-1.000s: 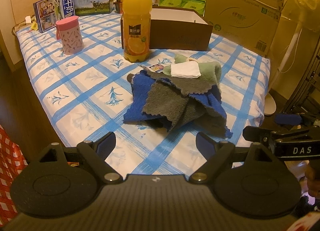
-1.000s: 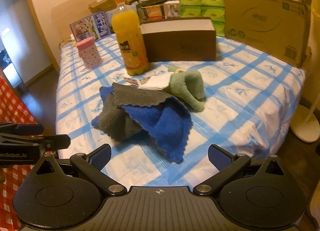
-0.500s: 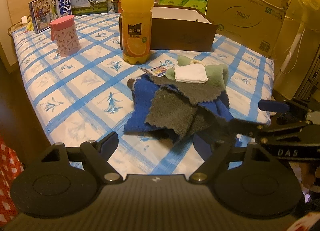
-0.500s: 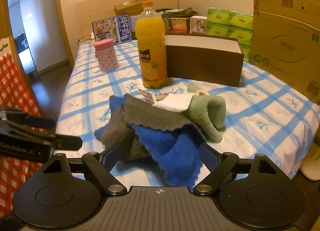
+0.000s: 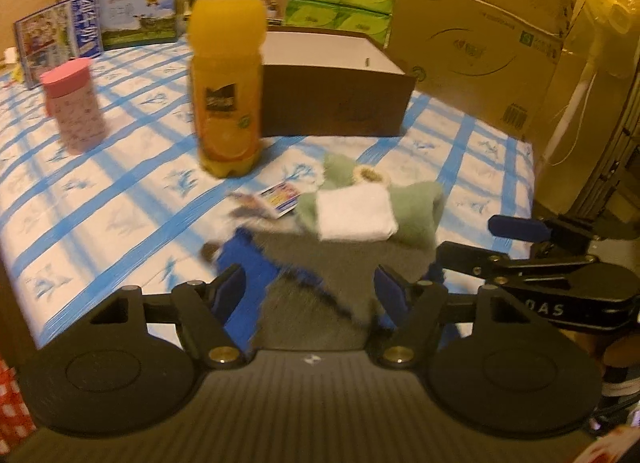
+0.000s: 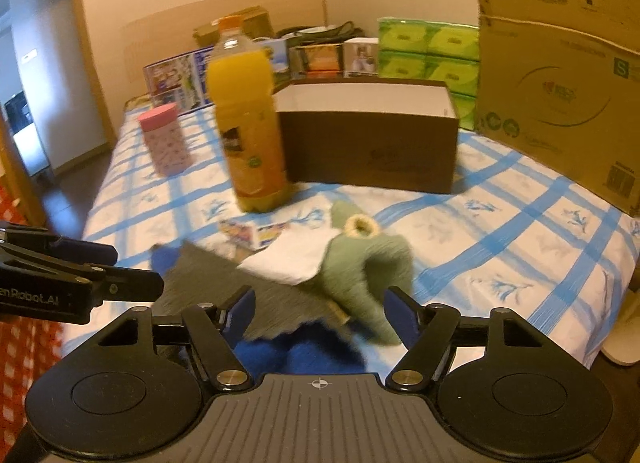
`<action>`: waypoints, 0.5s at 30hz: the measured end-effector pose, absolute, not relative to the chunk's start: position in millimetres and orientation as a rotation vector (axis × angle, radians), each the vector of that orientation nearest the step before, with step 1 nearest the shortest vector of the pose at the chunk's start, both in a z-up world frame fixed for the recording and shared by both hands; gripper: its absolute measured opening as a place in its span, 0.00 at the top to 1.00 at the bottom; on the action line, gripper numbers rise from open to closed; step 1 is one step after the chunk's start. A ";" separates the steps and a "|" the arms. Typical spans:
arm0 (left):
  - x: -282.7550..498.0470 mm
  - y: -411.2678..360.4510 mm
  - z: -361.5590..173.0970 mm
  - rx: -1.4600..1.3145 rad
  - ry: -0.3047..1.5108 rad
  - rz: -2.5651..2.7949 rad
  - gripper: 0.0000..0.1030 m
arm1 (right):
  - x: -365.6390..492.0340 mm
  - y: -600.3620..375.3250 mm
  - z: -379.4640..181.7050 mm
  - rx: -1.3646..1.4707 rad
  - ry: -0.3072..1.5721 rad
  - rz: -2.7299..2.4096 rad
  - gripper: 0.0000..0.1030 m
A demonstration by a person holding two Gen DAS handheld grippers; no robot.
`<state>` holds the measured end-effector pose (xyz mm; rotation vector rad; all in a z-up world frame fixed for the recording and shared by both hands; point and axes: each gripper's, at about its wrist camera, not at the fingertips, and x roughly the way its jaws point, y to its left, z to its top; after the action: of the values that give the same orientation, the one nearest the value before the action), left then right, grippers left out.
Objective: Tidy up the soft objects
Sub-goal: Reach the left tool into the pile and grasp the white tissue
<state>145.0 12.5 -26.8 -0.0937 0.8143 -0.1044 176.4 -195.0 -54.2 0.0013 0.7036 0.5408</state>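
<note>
Right now both of my tongs stand wide, gripping nothing, and both hang low over the near end of the cloth pile on the bed. My left gripper has its blue pads to either side of the grey cloth, with the blue cloth showing at about seven o'clock of it. My right gripper straddles the scalloped edge of that same grey cloth, blue cloth just under it.

At twelve o'clock of the pile a folded white cloth lies on top of a green plush piece; from my right wrist the green plush sits at one o'clock, touching the white cloth. A small printed packet lies just beside the pile at eleven o'clock.

Further back, at twelve o'clock, stands an open brown box, its inside white. An orange juice bottle stands upright just beside the box's left end, and a pink-lidded canister stands well apart at ten o'clock. A large cardboard carton leans at two o'clock.
</note>
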 end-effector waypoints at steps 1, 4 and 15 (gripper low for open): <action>152.9 10.3 -27.2 -0.096 0.816 -0.117 0.36 | 182.5 -197.0 -55.0 0.007 0.704 0.532 0.32; 176.5 2.9 -29.6 -0.094 0.819 -0.153 0.37 | 197.7 -203.2 -58.1 0.021 0.704 0.508 0.33; 247.3 -7.3 -74.4 -0.139 0.936 -0.214 0.37 | 246.1 -218.2 -84.1 0.095 0.751 0.452 0.33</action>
<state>247.3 -7.3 -74.4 -0.1389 0.9359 -0.2140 246.1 -218.2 -84.1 0.0947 0.7514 0.4524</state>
